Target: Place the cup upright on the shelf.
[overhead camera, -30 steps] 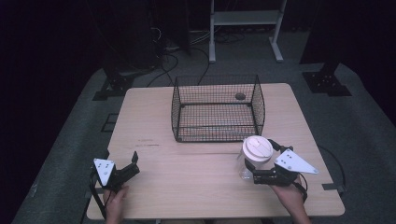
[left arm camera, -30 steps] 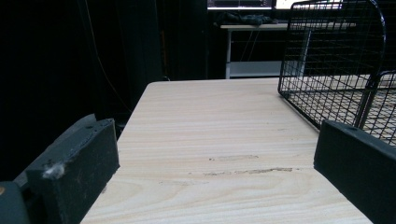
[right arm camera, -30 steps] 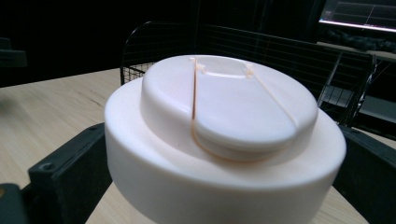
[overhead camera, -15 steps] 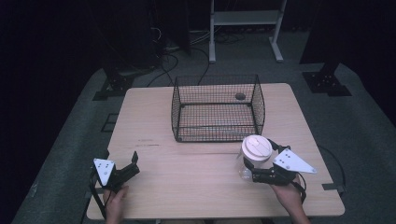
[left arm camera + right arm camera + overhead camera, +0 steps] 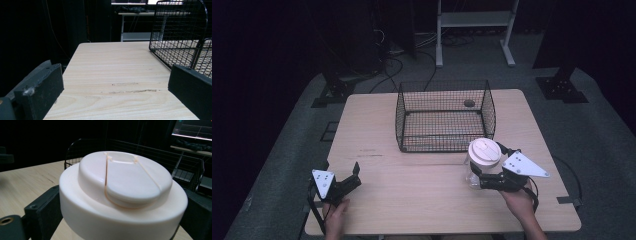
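The right gripper's [image 5: 478, 172] black fingers [image 5: 42, 211] press against both sides of a clear plastic jar with a wide white round lid [image 5: 483, 153], clamped on it just under the lid; in the right gripper view the lid, with a raised flip cap in its top, sits between them. The jar stands upright at the right front of the light wooden tabletop [image 5: 422, 200], just in front of the right front corner of the black wire mesh basket [image 5: 444, 117], close to it though whether they touch cannot be told. The person's right hand [image 5: 519, 200] holds the gripper from behind, under its grey three-cornered plate. The left gripper [image 5: 352, 176] rests near the tabletop's left front corner, well apart from the jar, its fingers [image 5: 41, 90] spread wide with only bare wood between them. The left gripper view shows the basket's near corner ahead to the right. The basket stands toward the far middle of the tabletop.
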`<state>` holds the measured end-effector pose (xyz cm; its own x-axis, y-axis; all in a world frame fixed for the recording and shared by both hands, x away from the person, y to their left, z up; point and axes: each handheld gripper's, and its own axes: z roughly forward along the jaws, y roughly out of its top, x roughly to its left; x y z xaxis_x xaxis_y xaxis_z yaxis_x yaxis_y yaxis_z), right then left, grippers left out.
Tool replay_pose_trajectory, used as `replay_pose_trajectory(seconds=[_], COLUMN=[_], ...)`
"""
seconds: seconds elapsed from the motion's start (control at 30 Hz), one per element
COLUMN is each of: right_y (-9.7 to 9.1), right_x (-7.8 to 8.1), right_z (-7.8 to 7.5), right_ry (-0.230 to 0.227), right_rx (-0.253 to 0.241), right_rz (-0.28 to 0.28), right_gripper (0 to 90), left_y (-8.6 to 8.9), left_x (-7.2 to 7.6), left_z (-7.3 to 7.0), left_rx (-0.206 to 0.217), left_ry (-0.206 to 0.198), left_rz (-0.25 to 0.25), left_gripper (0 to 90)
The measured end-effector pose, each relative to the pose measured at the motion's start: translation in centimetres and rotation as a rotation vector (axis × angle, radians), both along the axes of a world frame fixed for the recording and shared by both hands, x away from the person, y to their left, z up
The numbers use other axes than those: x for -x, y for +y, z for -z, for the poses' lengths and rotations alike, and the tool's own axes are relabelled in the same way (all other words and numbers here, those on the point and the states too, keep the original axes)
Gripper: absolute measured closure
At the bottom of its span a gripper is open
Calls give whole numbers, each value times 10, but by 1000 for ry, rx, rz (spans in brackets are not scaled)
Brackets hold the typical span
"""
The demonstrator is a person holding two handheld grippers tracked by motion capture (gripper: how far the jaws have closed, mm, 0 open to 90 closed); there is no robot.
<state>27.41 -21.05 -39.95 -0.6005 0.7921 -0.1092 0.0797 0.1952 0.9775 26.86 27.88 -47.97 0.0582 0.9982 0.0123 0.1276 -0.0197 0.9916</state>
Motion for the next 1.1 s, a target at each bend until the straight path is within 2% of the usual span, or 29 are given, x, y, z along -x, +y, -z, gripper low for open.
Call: replay_pose_trajectory(seconds=[0.47, 0.7, 1.1], right_y=[7, 10, 18], right_x=[-17, -24, -41], right_z=[-31, -45, -77], right_ry=[6, -8, -27], right_rx=[13, 29, 37], right_rz=[-45, -57, -70], right_gripper=[42, 42, 42], left_y=[0, 0, 0], left_x=[0, 0, 0], left_z=[0, 0, 0], left_rx=[-2, -3, -3], left_ry=[-1, -3, -3], left_rz=[1, 1, 4], left_gripper=[0, 0, 0])
